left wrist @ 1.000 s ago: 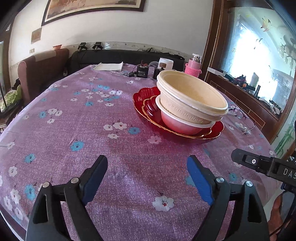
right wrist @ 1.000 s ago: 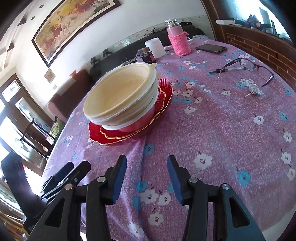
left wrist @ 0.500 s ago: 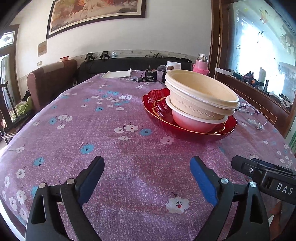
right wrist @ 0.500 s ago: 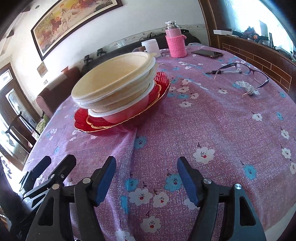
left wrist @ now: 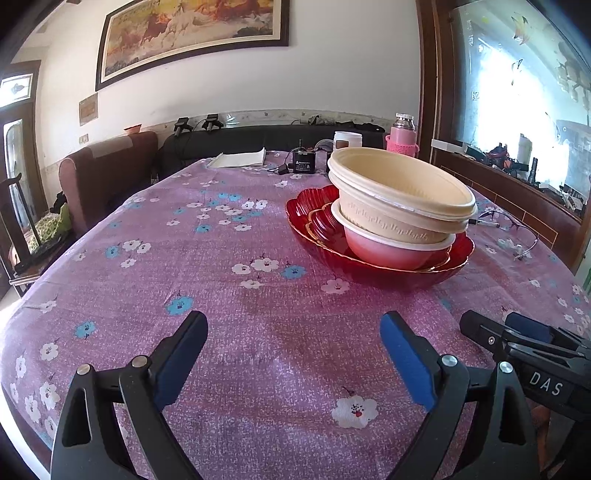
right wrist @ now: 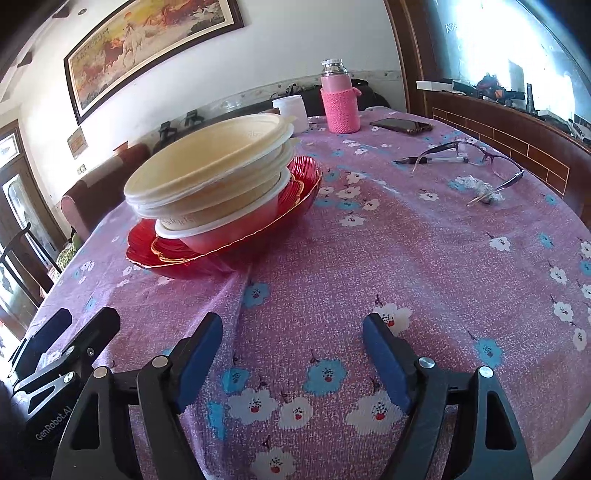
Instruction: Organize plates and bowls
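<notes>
Both the left gripper point(left wrist: 293, 354) and right gripper point(right wrist: 291, 356) are black clamps with blue pads point(right wrist: 384, 360), silver rivets, and seemingly printed white lettering.

A: What stands around the table point(left wrist: 258, 325)?
B: Beyond it, a black sofa point(left wrist: 258, 138) against the white wall point(left wrist: 351, 66); a brown armchair point(left wrist: 107, 173) at its left.
A: And above?
B: A framed horse painting point(left wrist: 192, 33). A bright window point(left wrist: 517, 92) glares on the right.

Bare purple floral tablecloth point(left wrist: 229, 295) is left open ahead of both grippers. The centre is blocked by cream ribbed bowls point(left wrist: 399, 199) stacked in a red scalloped glass dish point(right wrist: 295, 199). Farther right, passage is narrowed by purple-framed spectacles point(right wrist: 476, 158) and a black pen point(right wrist: 417, 160).
</notes>
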Tool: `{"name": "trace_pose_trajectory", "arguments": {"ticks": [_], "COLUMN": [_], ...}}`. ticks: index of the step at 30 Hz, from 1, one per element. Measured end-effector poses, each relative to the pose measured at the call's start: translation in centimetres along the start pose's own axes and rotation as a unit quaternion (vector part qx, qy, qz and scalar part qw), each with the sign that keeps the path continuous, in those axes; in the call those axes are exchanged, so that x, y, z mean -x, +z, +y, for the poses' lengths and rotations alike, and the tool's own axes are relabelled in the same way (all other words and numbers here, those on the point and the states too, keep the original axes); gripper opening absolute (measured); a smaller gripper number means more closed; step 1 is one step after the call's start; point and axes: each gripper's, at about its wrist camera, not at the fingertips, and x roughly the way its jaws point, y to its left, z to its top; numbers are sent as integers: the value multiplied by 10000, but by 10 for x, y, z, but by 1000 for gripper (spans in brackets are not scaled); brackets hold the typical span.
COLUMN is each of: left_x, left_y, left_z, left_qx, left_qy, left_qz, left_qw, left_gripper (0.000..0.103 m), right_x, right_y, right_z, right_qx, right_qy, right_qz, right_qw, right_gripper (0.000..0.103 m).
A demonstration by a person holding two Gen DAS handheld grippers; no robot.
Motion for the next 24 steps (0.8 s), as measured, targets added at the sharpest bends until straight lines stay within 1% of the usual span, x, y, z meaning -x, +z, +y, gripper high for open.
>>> {"name": "trace_pose_trajectory", "arguments": {"ticks": [13, 19, 21, 24], "left_x": [3, 5, 6, 3], "left_y": [-1, 0, -1, 0], "left_z": [-1, -2, -2, -4], "left_qx": [-19, -54, -126, -345], "left_qy": [-19, -77, -30, 88], "left_qz": [-29, -63, -24, 165], "left_qw": [10000, 9999, 9999, 9992], "left_gripper": [95, 100, 102, 103], "right_x": [-1, -1, -1, -1], "right_y": [1, 1, 1, 1], "right_z": [-1, -1, -1, -1], "right_qx": [0, -4, -5, -4], "right_qy": [121, 148, 157, 155], "right_qz": [3, 4, 2, 4], "right_qw": [9999, 9999, 9999, 9999], "right_gripper": [91, 92, 92, 92]}}
